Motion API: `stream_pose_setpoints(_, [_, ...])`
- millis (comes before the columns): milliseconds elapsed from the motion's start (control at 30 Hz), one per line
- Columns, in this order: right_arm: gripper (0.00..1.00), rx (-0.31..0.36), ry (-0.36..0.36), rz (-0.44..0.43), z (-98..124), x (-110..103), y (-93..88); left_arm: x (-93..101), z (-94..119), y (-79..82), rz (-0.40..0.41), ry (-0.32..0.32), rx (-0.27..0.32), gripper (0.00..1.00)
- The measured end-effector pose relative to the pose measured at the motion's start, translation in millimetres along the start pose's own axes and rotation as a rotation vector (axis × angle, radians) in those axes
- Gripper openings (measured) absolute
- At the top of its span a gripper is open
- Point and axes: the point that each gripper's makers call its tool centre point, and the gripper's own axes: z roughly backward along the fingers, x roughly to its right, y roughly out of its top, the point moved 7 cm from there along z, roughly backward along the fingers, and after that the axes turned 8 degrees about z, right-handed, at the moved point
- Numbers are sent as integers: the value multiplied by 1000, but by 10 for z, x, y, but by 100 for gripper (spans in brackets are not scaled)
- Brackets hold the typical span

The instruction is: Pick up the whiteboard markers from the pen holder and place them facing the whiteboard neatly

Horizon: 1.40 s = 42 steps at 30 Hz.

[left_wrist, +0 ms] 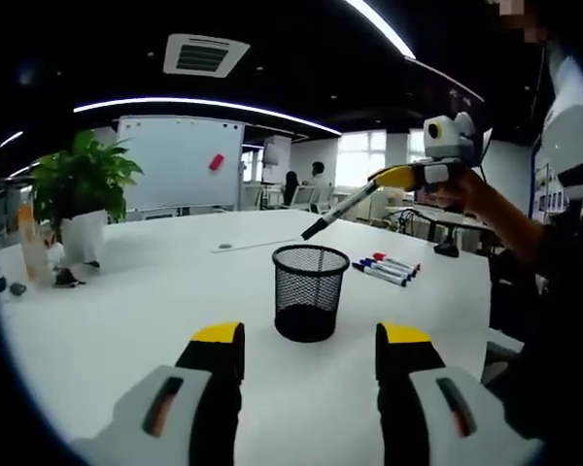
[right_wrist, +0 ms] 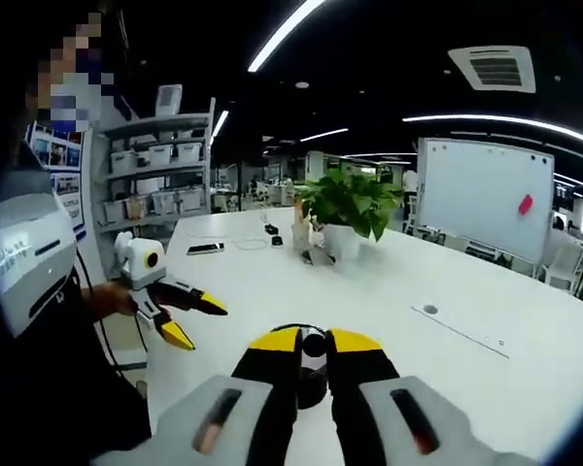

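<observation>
Right gripper (left_wrist: 394, 177) clamps a black marker (left_wrist: 338, 210) above the mesh pen holder (left_wrist: 310, 291). Left gripper (left_wrist: 311, 351) jaws spread wide, empty. Three markers (left_wrist: 386, 267) lie just right of holder; bare white table (left_wrist: 155, 282) stretches toward the whiteboard (left_wrist: 180, 160).

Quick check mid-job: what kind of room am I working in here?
Most likely an open-plan office or meeting area: a large white table, a wall whiteboard, shelving with storage bins and a potted plant.
</observation>
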Motion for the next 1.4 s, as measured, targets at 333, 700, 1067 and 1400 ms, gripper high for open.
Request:
stream_pose_setpoints(333, [13,26,-77,56,113,22,226,23,31,-67,7,-40,-55,56])
stream_pose_setpoints(700, [13,69,-220,67,458,119,252,131,41,31,4,-60,-7,56])
stream_pose_setpoints(1067, [13,65,-364,121,831,303,480,79,85,141,-11,-39,41,56])
stream_pose_setpoints(1400, [13,54,-440,41,990,560,270,-42,18,223,4,23,60,56])
